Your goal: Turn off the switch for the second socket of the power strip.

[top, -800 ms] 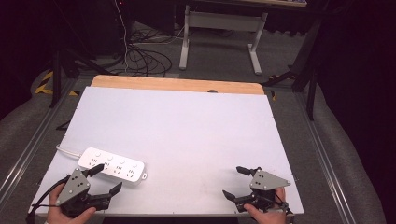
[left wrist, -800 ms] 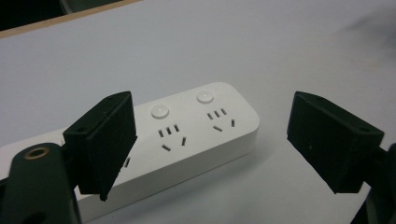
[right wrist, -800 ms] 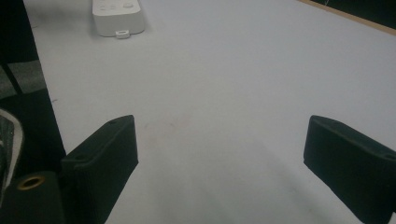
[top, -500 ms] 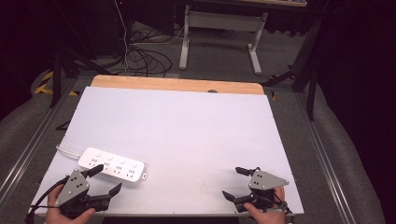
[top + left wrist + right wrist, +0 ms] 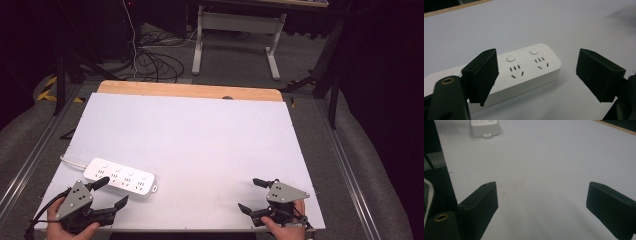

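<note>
High view, strip: a white power strip (image 5: pixel 120 179) lies at the near left of the white table (image 5: pixel 200 140), its cord running off toward the left edge.
High view, left gripper: the left gripper (image 5: pixel 111 192) sits at the near left corner, jaws spread wide, one tip over the strip's near end and the other on bare table beside it; it grips nothing.
High view, right gripper: the right gripper (image 5: pixel 252 195) rests at the near right edge, jaws wide apart, empty, well apart from the strip.
Left gripper view, strip: the strip (image 5: pixel 524 72) lies just beyond the jaws, two buttons and two socket sets in sight; part of its body is hidden behind the left-hand jaw.
Left gripper view, jaws: wide open with the strip's end between and beyond them; whether a pad touches the casing I cannot tell.
Right gripper view, jaws: wide open over bare table, nothing between them.
Right gripper view, strip: one end of the strip (image 5: pixel 485 128) shows far off at the top left.
Progress: I judge the work barely begun; the strip lies flat, ungripped.
Left to do: close in on the strip and take hold; the right gripper has no part yet.
</note>
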{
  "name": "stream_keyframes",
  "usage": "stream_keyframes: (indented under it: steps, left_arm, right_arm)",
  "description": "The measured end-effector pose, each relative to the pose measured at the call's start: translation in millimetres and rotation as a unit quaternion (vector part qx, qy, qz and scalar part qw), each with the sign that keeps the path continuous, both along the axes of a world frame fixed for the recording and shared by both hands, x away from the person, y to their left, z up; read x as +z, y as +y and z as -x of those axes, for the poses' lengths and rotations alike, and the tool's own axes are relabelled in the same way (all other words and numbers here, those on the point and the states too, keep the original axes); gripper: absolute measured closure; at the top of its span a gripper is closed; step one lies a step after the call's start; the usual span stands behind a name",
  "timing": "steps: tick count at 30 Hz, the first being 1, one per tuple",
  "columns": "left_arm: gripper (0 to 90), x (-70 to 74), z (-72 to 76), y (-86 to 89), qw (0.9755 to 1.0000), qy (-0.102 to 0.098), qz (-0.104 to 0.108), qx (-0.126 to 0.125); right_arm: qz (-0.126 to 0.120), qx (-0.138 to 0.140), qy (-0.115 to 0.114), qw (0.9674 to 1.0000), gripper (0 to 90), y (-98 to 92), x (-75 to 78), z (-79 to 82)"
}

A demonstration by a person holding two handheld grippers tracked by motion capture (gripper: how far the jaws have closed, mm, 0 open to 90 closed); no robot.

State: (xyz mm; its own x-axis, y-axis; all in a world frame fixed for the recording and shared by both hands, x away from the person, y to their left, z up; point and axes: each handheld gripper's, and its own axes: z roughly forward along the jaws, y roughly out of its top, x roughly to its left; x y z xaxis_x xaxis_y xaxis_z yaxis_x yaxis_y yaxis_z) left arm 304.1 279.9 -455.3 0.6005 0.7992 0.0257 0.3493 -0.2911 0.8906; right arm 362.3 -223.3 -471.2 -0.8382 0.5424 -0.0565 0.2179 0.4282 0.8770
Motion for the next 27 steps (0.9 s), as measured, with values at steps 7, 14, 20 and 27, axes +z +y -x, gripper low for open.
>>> stream_keyframes:
  steps: [7, 14, 20, 27]
  left_arm:
    - [24.7, 6.7, 1.0, -1.2, 0.9999, -0.004, -0.015, -0.005]
    - [30.7, 21.1, -0.5, 0.4, 1.0000, -0.003, -0.007, -0.001]
    - [32.9, 25.0, -4.4, 0.9, 0.9999, 0.007, -0.007, -0.001]
    - [32.9, 29.7, -10.0, 5.3, 0.9999, 0.011, -0.003, 0.001]
  right_arm:
    - [0.000, -0.001, 0.001, 1.0000, 11.2, 0.4, -0.6, -0.5]
    - [0.002, 0.001, 0.000, 1.0000, 11.8, 1.1, -0.6, -0.4]
    - [0.005, 0.003, 0.005, 1.0000, 11.9, 2.0, -1.8, -1.1]
    - [0.005, 0.001, 0.009, 0.9999, 11.9, 2.3, -2.4, -1.7]
